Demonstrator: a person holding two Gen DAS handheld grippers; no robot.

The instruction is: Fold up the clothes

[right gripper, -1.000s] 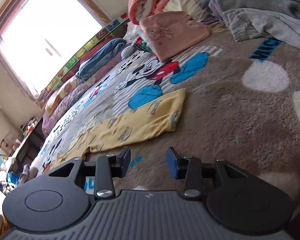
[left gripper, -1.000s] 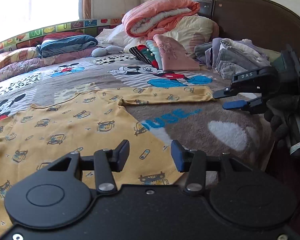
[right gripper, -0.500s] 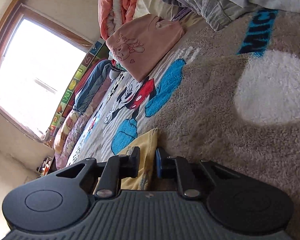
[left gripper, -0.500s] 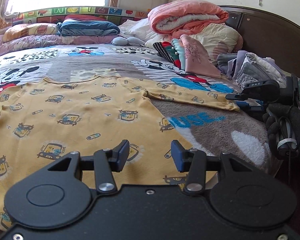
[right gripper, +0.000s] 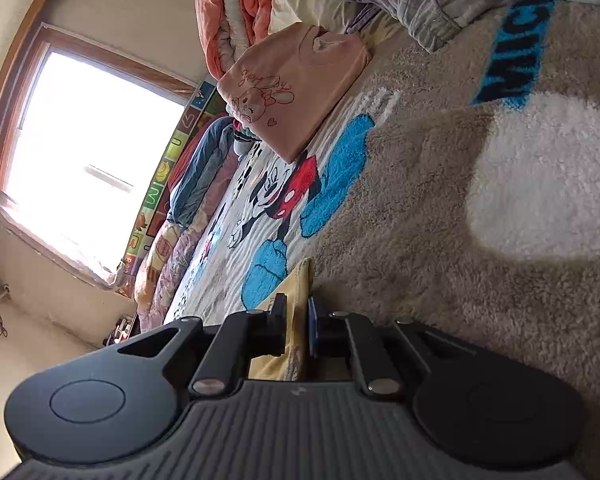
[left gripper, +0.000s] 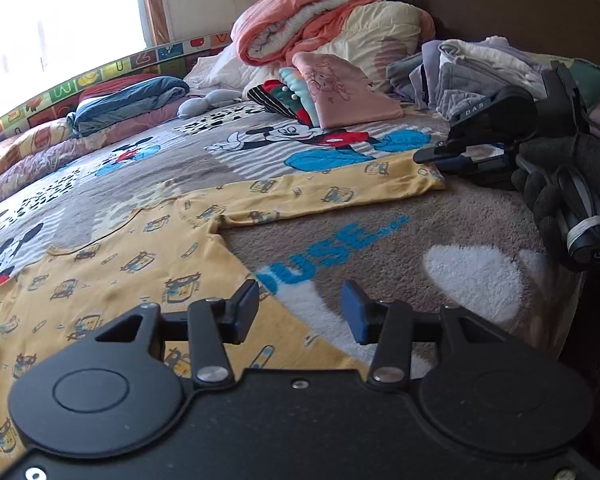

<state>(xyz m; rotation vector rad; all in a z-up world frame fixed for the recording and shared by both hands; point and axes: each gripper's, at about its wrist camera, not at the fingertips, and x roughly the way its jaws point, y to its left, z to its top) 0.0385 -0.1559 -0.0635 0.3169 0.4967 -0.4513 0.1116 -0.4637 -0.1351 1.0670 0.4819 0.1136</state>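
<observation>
Right tool (right gripper: 298, 330) is closing on the cuff of the yellow shirt (left gripper: 112, 276), spread flat on the bed (left gripper: 380, 248); sleeve runs leftward toward the body. Left tool (left gripper: 299, 312) hovers spread, empty, over the hem.

home bedroom: bed (left gripper: 480, 216), headboard (left gripper: 512, 4), folded quilts (left gripper: 308, 12).

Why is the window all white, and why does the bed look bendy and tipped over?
Left wrist view: the window is glared out to pure white, and the fisheye lens curves the bed. Right wrist view: same white glare, and the picture is tilted sideways; the blanket stays sharp.
</observation>
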